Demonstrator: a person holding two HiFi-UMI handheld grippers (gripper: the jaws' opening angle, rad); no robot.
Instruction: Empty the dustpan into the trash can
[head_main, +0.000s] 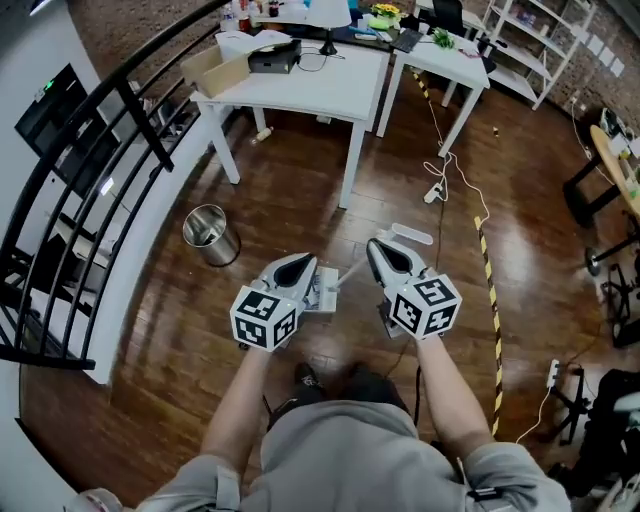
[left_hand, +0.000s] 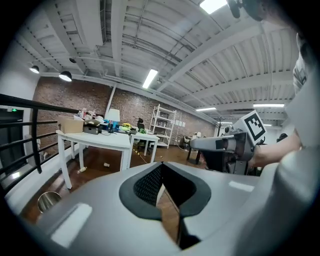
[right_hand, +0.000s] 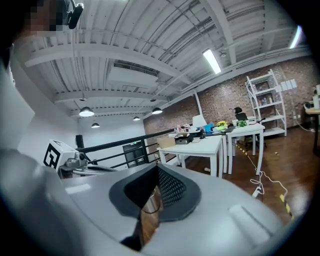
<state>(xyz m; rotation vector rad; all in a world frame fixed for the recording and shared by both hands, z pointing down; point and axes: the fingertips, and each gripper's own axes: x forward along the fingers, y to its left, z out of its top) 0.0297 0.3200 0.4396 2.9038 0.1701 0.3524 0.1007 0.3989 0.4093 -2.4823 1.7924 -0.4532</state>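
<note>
A shiny metal trash can (head_main: 208, 234) stands on the wood floor by the curved railing, left of and beyond my grippers; it also shows low in the left gripper view as the trash can (left_hand: 47, 200). A pale grey flat piece with a thin handle (head_main: 326, 289), possibly the dustpan, lies on the floor between the grippers. My left gripper (head_main: 303, 261) is held out in front of me, its jaws together with nothing in them. The right gripper (head_main: 374, 245) is beside it, also shut and empty. Its marker cube (left_hand: 253, 125) appears in the left gripper view.
A white table (head_main: 300, 88) with a cardboard box and clutter stands ahead, with a second white table (head_main: 450, 60) to its right. A black railing (head_main: 110, 150) curves along the left. Cables, a power strip (head_main: 433, 192), a white strip (head_main: 408, 236) and yellow-black tape (head_main: 490, 280) lie on the floor at right.
</note>
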